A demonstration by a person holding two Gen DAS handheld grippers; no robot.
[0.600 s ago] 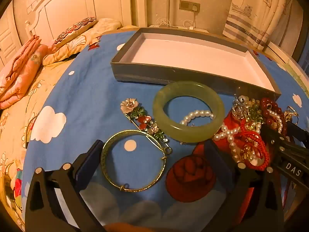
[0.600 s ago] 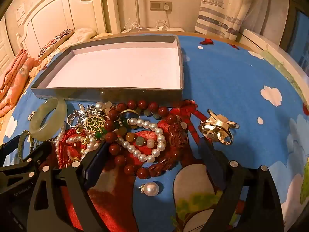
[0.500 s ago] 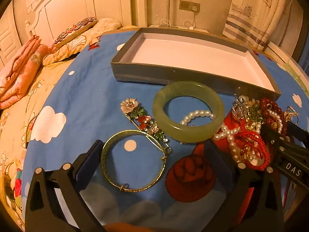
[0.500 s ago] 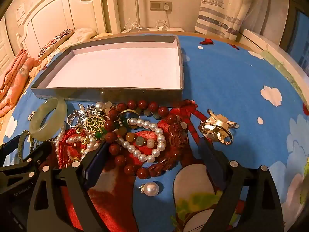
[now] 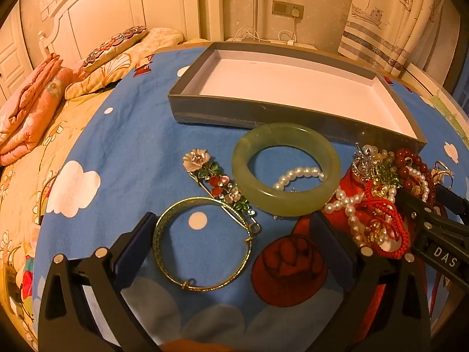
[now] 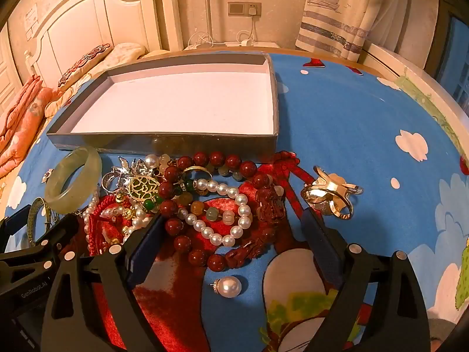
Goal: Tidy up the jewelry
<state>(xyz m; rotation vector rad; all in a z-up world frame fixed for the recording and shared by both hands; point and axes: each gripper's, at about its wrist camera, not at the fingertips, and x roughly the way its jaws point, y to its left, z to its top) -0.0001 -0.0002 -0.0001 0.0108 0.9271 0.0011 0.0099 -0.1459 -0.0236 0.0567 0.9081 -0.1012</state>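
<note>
I held my left gripper (image 5: 231,234) tilted steeply down over the blue cloud-print bedspread (image 5: 126,146), its jaws spread wide with nothing gripped. My right gripper (image 6: 231,234) was angled down in the same way, jaws just as wide and holding nothing.

The landmark was the shallow grey cardboard box with a white floor (image 5: 263,114), lying on the bedspread. All the jewelry sat on the near side of that box, none inside it. To the right of the box the bedspread was bare up to the bed's pale edge, and to its left there was also bare blue cloth.

Just in front of the box's near wall lay the thick pale green jade bangle (image 5: 285,168), flat, with a short run of white pearl beads (image 5: 299,174) showing through its middle. Nearer to me than the bangle, the thin gold bangle (image 5: 202,243) lay between my left gripper's fingers, touched by neither. A flower brooch (image 5: 217,177) lay between the two bangles. In front of the box's right half was a tangled heap: dark red bead bracelet (image 6: 205,205), white pearl bracelet (image 6: 231,214), red cord (image 6: 102,220). A gold ring (image 6: 331,196) and one loose pearl (image 6: 230,287) lay apart from the heap.
</note>
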